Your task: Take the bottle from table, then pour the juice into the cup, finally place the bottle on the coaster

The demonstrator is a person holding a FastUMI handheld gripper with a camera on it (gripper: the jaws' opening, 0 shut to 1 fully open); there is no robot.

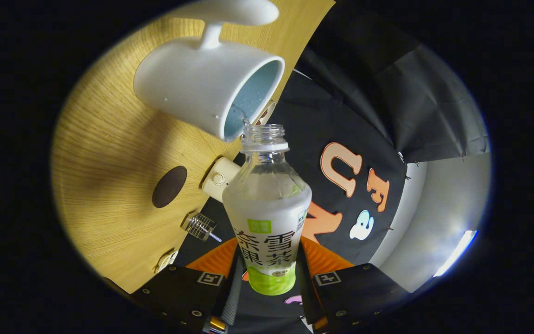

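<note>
My gripper (269,266) is shut on the lower body of a clear plastic bottle (267,204) with a white and green label. The bottle has no cap and is tipped over, so the wooden table (104,153) stands sideways in my view. Its open mouth (263,134) sits right at the rim of a white cup (202,86) with a pale blue inside and a handle. A thin stream of liquid runs from the mouth into the cup. A dark brown oval coaster (169,186) lies on the table beside the cup, off to the side of the bottle.
A cream cylinder with a button (219,178) stands at the table's edge near the bottle's shoulder. A small ribbed metal piece (199,226) and another small pale item (167,260) also sit along that edge. The booth's black cloth wall hangs beyond the table.
</note>
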